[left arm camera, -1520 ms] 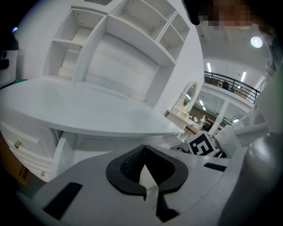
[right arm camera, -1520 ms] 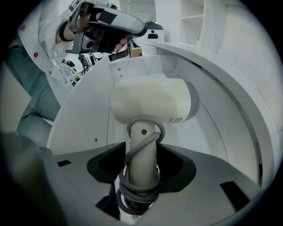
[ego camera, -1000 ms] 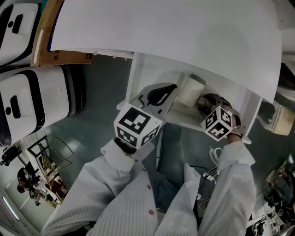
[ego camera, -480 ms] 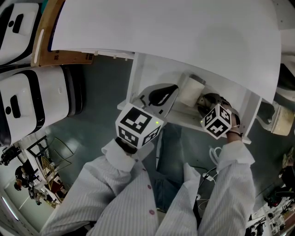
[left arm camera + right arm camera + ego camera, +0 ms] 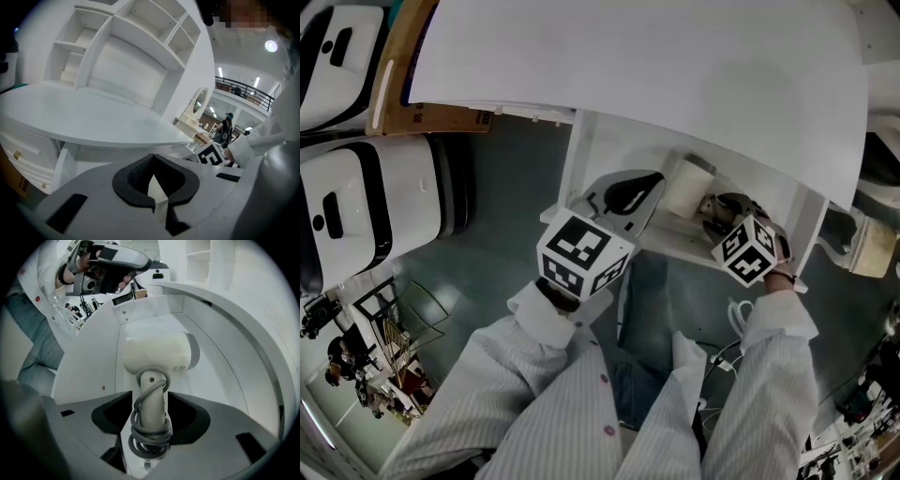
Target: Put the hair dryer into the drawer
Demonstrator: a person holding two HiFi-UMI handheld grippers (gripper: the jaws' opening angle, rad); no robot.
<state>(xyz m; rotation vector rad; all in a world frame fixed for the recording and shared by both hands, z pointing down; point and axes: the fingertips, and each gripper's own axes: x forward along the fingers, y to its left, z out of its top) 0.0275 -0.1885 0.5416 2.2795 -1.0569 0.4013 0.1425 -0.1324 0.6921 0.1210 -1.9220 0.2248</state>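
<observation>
The cream hair dryer (image 5: 687, 187) lies on the floor of the open white drawer (image 5: 675, 246) under the desk top (image 5: 656, 66). In the right gripper view the hair dryer (image 5: 159, 352) points away, its handle wrapped in grey cord. My right gripper (image 5: 150, 394) stands open around that handle, with a thin gap at the left pad. From the head it shows as the right gripper (image 5: 724, 214) at the drawer's right end. My left gripper (image 5: 628, 192) reaches over the drawer's left front, and in its own view the left gripper (image 5: 152, 158) is shut, with a white sliver in the pads' hollow.
Two white-and-black machines (image 5: 356, 206) stand on the floor at the left, beside a brown board (image 5: 403, 103). White cables (image 5: 731, 352) lie on the floor by my legs. The drawer's walls (image 5: 140, 315) close in around the dryer.
The right gripper's cube has shifted slightly right and toward me. The dryer and the left gripper stay where they were.
</observation>
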